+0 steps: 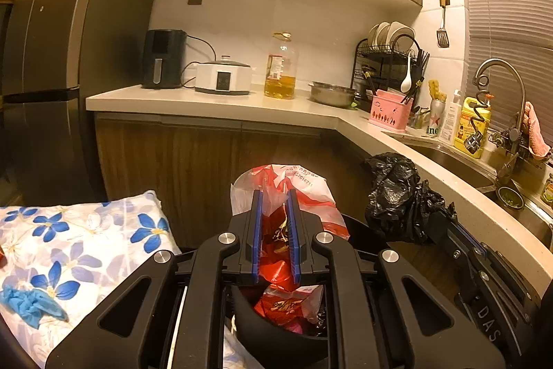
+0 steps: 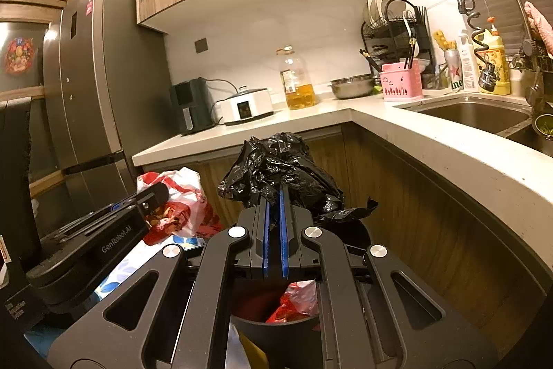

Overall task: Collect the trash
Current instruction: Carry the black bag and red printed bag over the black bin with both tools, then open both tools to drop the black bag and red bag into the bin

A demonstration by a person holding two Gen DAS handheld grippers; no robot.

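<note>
Black plastic rims the bin (image 1: 276, 339) nearest below me, red wrappers showing inside it. Just above, my left claw (image 1: 274, 196) is clamped on the red-and-white plastic bag (image 1: 312, 196), and my right claw (image 2: 275, 192) is pinched tight on the crumpled black trash bag (image 2: 280, 166), both held over the bin. Farther off, the pale counter (image 1: 214, 101) carries an oil bottle (image 1: 280, 66).

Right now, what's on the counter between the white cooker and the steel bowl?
Only the oil bottle stands between the white cooker and steel bowl; both wrist views show it.
</note>
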